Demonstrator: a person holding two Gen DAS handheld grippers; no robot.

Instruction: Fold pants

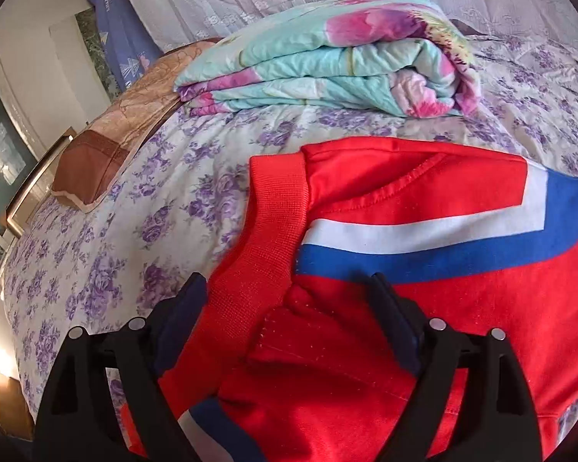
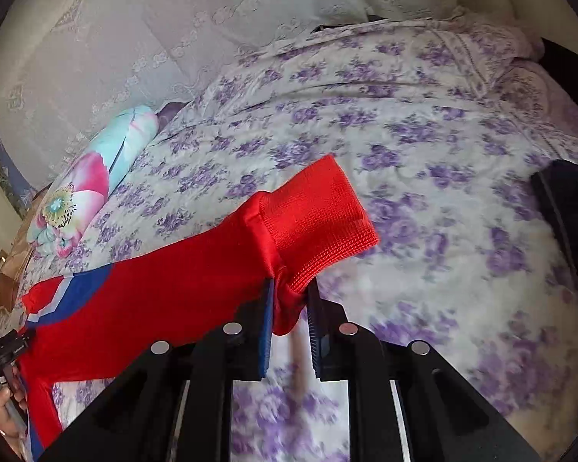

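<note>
Red pants (image 1: 424, 200), soft and limp: left gripper (image 1: 289, 288) gapes wide over the waist, holding nothing; right gripper (image 2: 289, 292) pinches the ribbed cuff (image 2: 320, 215), a firm hold.

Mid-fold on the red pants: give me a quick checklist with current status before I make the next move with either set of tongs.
1. Right tongs pinching the pants just behind the ribbed cuff: ok.
2. Left tongs gripping fabric: not ok; open, straddling the ribbed band, pads off the cloth.
3. Pant leg taut between hands: cannot tell.
4. Folded floral quilt apart from the pants: ok.
5. Bedspread bare beyond the cuff: ok.
</note>
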